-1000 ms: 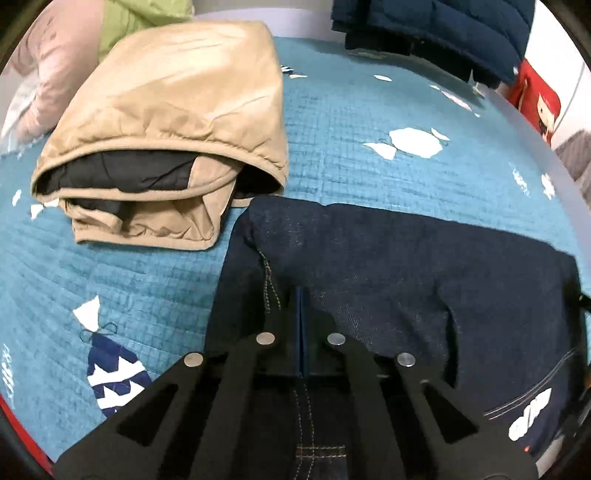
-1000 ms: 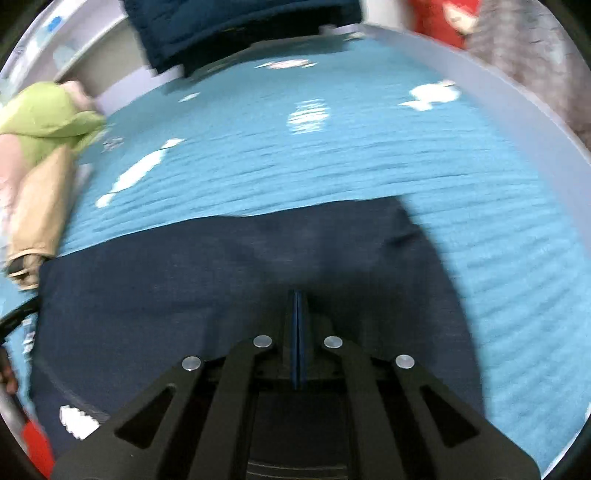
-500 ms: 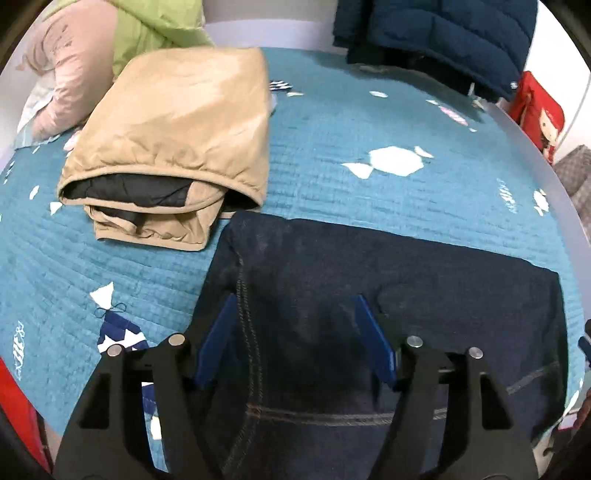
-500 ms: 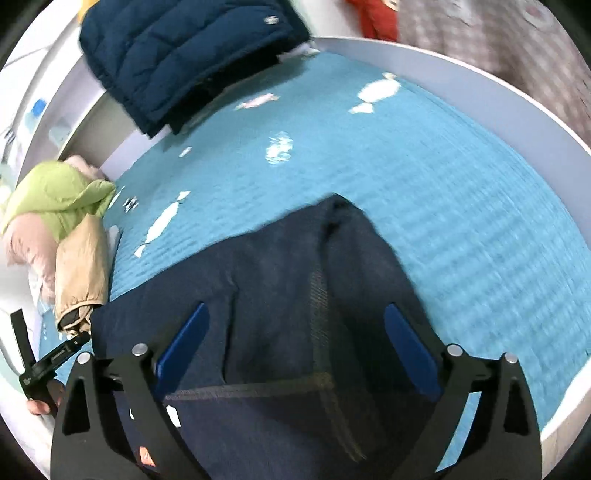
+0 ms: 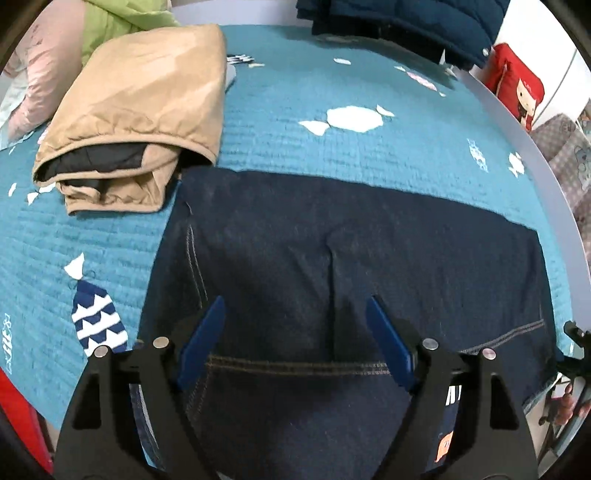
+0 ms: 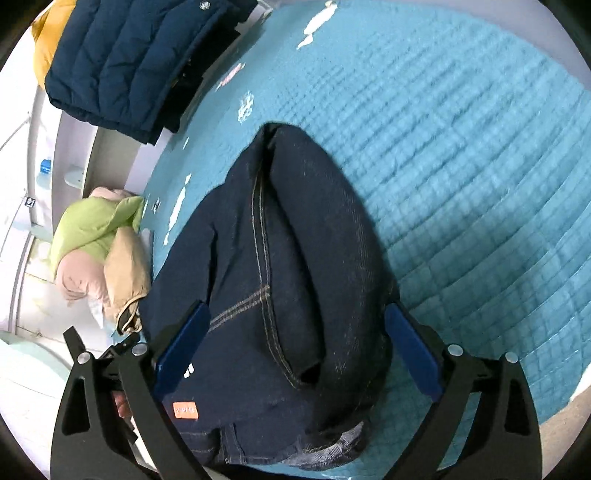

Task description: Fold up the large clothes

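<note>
One pair of dark blue denim jeans [image 5: 354, 251] lies folded on the bed, on a teal quilted bedspread [image 5: 280, 125] with white fish shapes. The jeans show tan stitching and, in the right wrist view, one small orange label [image 6: 185, 410] near the waist end. They lie near the front edge of the bed, spread across it.

The left tool [image 5: 295, 332] hangs over the jeans with its two blue pads wide apart and still opening; the denim is under them, but the pads do not press on it. The right tool [image 6: 295, 339] is also wide, its jaws now closing a little; the jeans lie between and below its two blue pads, and I see no pinch on the cloth.

Just beside the jeans' far left corner lies one folded beige padded jacket with black lining [image 5: 140, 110]. Behind it are one light green garment [image 5: 122, 26] and one pale pink one [image 5: 40, 74]. At the far edge of the bed lies one dark navy quilted jacket [image 6: 129, 59]. One red cushion with a cartoon figure [image 5: 517, 88] stands past the bed's right edge.
</note>
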The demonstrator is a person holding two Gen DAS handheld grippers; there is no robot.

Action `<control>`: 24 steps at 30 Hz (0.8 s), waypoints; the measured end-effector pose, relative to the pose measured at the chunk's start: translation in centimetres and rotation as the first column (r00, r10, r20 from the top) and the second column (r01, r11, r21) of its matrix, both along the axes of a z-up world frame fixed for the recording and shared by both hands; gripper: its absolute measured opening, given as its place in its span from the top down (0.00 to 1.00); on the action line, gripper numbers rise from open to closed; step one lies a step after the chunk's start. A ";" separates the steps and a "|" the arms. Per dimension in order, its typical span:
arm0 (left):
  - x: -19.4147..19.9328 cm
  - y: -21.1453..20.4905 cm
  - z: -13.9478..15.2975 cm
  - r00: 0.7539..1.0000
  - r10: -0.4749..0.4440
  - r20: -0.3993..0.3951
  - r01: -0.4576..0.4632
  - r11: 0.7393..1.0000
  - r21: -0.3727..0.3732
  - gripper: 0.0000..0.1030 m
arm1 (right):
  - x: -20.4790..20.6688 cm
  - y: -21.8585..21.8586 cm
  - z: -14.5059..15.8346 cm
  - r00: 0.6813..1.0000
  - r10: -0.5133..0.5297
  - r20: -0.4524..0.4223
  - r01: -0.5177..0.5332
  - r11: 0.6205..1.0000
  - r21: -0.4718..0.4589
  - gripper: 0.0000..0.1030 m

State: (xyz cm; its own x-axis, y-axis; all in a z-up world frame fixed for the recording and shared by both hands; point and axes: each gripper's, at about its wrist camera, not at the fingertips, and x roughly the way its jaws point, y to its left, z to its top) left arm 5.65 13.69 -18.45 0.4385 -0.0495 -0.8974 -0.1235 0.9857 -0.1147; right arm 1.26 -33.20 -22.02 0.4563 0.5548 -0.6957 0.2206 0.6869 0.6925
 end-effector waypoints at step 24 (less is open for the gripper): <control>-2.0 -0.6 -1.6 0.998 0.005 -0.069 -0.006 1.000 -0.016 0.23 | 0.7 2.3 -2.5 0.989 0.126 -0.081 -0.110 0.977 0.184 0.38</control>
